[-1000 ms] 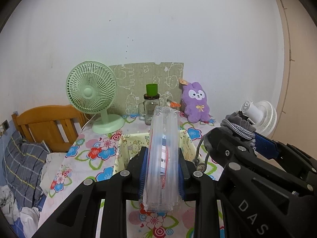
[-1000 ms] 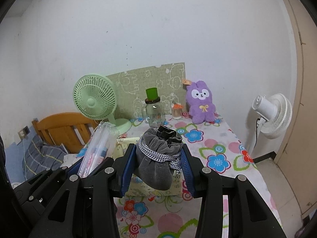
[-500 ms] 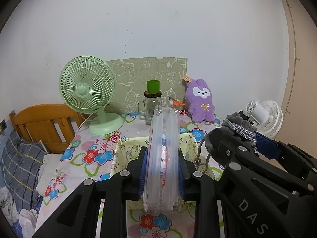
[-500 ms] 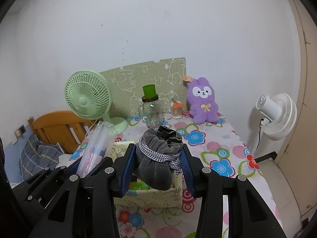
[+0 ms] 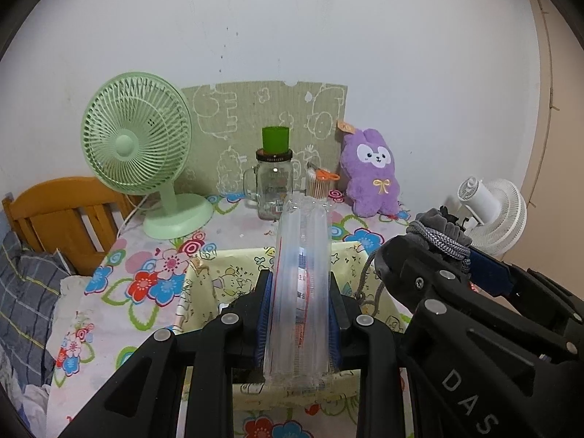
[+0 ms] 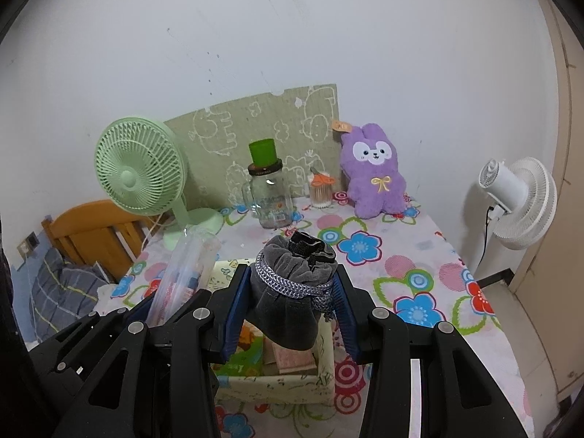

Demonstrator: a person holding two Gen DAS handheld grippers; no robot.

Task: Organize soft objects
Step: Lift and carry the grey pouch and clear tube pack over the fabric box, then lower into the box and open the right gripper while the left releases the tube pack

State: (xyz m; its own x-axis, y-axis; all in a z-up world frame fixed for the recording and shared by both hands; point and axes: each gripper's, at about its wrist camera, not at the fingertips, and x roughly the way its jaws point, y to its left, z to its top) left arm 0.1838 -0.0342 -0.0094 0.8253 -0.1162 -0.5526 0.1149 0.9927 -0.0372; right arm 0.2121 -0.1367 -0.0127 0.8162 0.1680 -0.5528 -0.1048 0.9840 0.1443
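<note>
Below both hand-held grippers, a pale yellow printed fabric storage box (image 6: 325, 383) is sitting on the flower-patterned table (image 6: 419, 255). The left hand-held gripper (image 5: 299, 314) is clamping a clear plastic inflated air-cushion pack (image 5: 301, 284); the right hand-held gripper (image 6: 290, 299) is squeezing a grey velvet drawstring pouch (image 6: 292, 292). Both are tilting downward side by side. Crowding risks a collision, or the pouch's cord snagging.

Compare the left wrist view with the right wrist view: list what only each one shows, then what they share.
Only the left wrist view: the left gripper head-on, pads squeezing the clear air-cushion pack.
Only the right wrist view: the grey drawstring pouch seen whole in the right gripper, and things already inside the yellow fabric box.
Both: the green fan, glass jar, purple plush, white fan and floral tablecloth.
</note>
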